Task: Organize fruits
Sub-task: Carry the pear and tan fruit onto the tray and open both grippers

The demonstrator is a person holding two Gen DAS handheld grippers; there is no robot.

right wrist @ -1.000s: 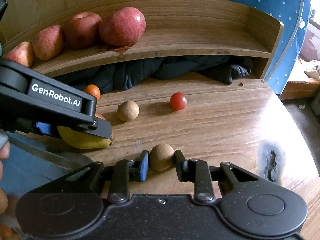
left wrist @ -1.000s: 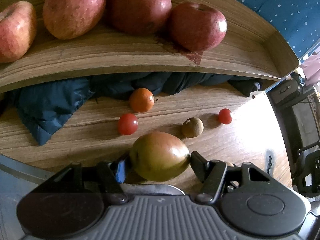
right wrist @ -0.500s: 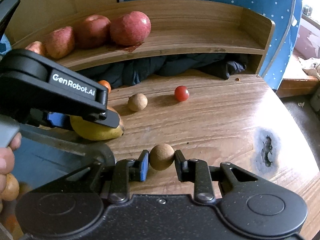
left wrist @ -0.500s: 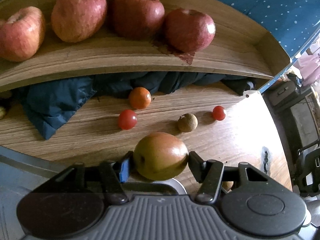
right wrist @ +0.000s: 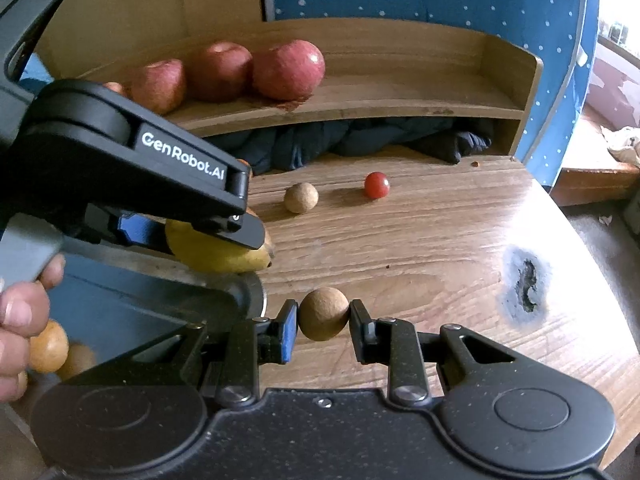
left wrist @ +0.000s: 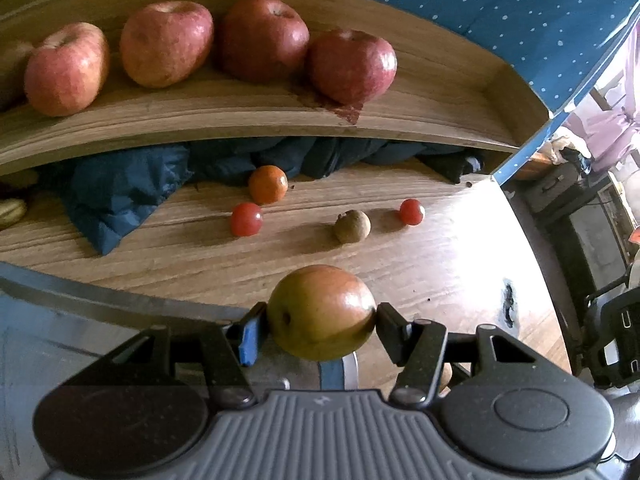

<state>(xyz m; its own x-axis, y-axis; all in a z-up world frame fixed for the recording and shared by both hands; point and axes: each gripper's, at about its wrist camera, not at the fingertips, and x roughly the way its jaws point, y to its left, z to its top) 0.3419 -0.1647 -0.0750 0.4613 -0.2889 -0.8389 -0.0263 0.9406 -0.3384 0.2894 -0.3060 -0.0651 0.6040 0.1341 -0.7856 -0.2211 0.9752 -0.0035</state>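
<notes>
Left wrist, gripper (left wrist: pixel 320 322) clamping smooth rounded pear (left wrist: pixel 320 312)

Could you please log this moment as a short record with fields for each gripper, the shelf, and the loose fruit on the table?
left gripper: shut on a green-red fruit
right gripper: shut on a small tan round fruit
shelf: four red apples in a row
table: one small orange, two cherry tomatoes, one brown round fruit
under shelf: dark blue cloth
</notes>
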